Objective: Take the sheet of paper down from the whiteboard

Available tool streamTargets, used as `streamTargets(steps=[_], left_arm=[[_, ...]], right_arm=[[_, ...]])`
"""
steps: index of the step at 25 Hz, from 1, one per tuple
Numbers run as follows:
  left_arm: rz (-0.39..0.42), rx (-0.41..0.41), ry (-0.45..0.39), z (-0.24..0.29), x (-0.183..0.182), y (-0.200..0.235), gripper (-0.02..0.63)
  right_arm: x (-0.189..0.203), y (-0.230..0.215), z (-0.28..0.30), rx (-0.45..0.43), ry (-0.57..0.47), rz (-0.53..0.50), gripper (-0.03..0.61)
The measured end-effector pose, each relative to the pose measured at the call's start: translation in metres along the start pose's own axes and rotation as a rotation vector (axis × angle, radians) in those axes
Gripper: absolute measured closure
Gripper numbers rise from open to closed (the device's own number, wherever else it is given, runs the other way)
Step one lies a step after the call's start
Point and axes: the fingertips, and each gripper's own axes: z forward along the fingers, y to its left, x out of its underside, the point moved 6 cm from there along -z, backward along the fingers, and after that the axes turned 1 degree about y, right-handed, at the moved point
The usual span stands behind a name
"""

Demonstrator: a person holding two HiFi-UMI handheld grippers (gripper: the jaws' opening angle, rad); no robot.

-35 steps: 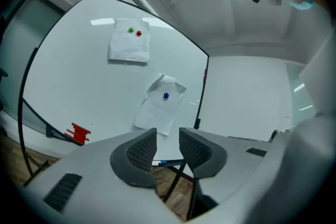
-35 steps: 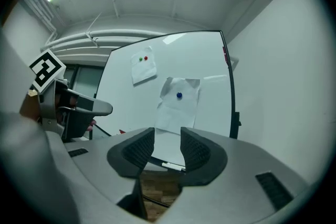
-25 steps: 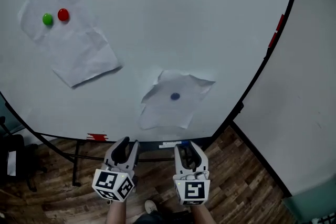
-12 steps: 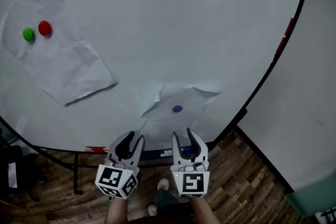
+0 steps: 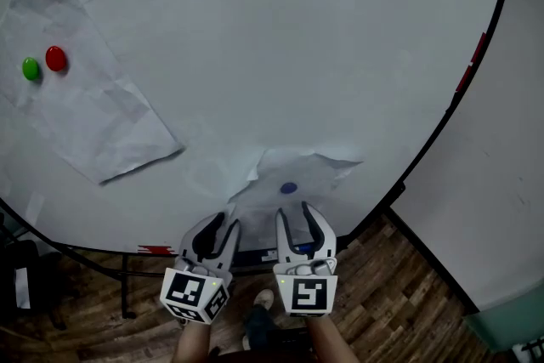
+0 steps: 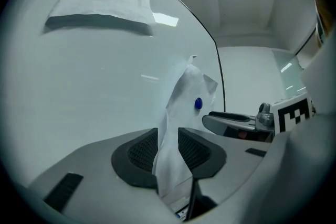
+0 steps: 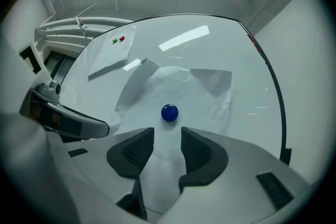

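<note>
Ahead of your right gripper (image 7: pixel 167 135), the sheet of paper (image 7: pixel 197 94) is thin, matt and creased, with a glossy blue magnet (image 7: pixel 169 112) on it. The whiteboard (image 7: pixel 210 44) behind is smooth and shiny, mirroring the ceiling lights. Your left gripper (image 6: pixel 168 136) has the same black, ribbed, matt pads (image 6: pixel 142 150) set in smooth grey plastic. Below both grippers, the floor (image 5: pixel 399 285) is dull, grained wood planking.
</note>
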Motion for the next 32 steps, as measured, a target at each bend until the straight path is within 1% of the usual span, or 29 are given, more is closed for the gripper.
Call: streamTargets(steps=[2,4,9,11,14,16,19,23,26,32], left_arm=[[0.015,-0.009,-0.014,0.000,-0.003,-0.001,0.493],[0.025,-0.016,-0.032,0.000,-0.008,-0.003,0.515],[0.019,0.005,-0.039,0.008,-0.010,-0.004,0.522],[0.015,0.008,-0.039,0.010,-0.010,-0.004,0.540],[0.006,0.006,-0.046,0.012,-0.012,-0.004,0.558],[-0.002,0.001,-0.050,0.012,-0.013,-0.003,0.566],[-0.012,-0.004,-0.055,0.013,-0.015,-0.001,0.575],[-0.025,-0.014,-0.071,0.012,-0.015,0.003,0.584],[-0.030,-0.007,-0.078,0.012,-0.016,0.003,0.588],[-0.036,0.001,-0.082,0.012,-0.017,0.005,0.589]], right_arm=[[-0.003,-0.001,0.004,0.006,-0.031,0.001,0.419],[-0.006,-0.003,0.006,0.010,-0.050,-0.011,0.419],[-0.018,-0.001,0.016,-0.004,-0.091,-0.037,0.417],[-0.021,0.000,0.018,-0.013,-0.098,-0.070,0.417],[-0.024,-0.001,0.023,-0.005,-0.107,-0.064,0.417],[-0.024,-0.002,0.025,0.000,-0.107,-0.066,0.417],[-0.025,-0.002,0.027,0.000,-0.101,-0.097,0.419],[-0.023,0.002,0.025,-0.011,-0.068,-0.228,0.429],[-0.023,0.002,0.025,0.005,-0.070,-0.232,0.456],[-0.023,0.001,0.027,0.006,-0.072,-0.240,0.451]])
